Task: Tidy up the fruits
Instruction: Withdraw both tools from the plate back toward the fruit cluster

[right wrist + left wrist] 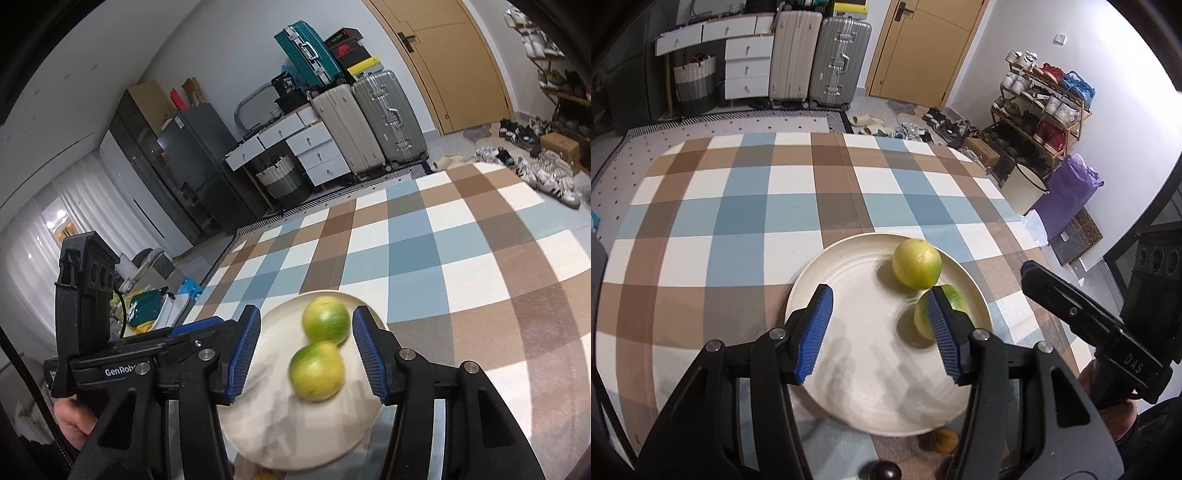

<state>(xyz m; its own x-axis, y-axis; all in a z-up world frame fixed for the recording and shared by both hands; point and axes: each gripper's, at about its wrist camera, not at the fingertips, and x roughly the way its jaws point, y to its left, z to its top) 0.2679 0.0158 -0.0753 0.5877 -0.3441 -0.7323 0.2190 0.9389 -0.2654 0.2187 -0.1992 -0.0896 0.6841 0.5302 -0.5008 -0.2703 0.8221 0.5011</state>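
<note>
Two yellow-green round fruits lie on a cream plate (pixel 864 387) on the checked tablecloth. In the left wrist view one fruit (pixel 916 264) sits at the plate's far side. The other fruit (pixel 956 297) is partly hidden behind my left gripper's right finger. My left gripper (pixel 879 291) hangs open above the plate with nothing between its pads. In the right wrist view both fruits (pixel 325 319) (pixel 317 371) touch each other on the plate (pixel 295 435). My right gripper (pixel 306 312) is open above them, its pads apart from the fruit.
An orange fruit (pixel 945 439) and a dark round fruit (pixel 882 470) lie on the cloth just past the plate's near rim. The right gripper (pixel 1052 291) reaches in beside the plate. The checked table (pixel 775 206) stretches away; suitcases, drawers and a shoe rack stand beyond.
</note>
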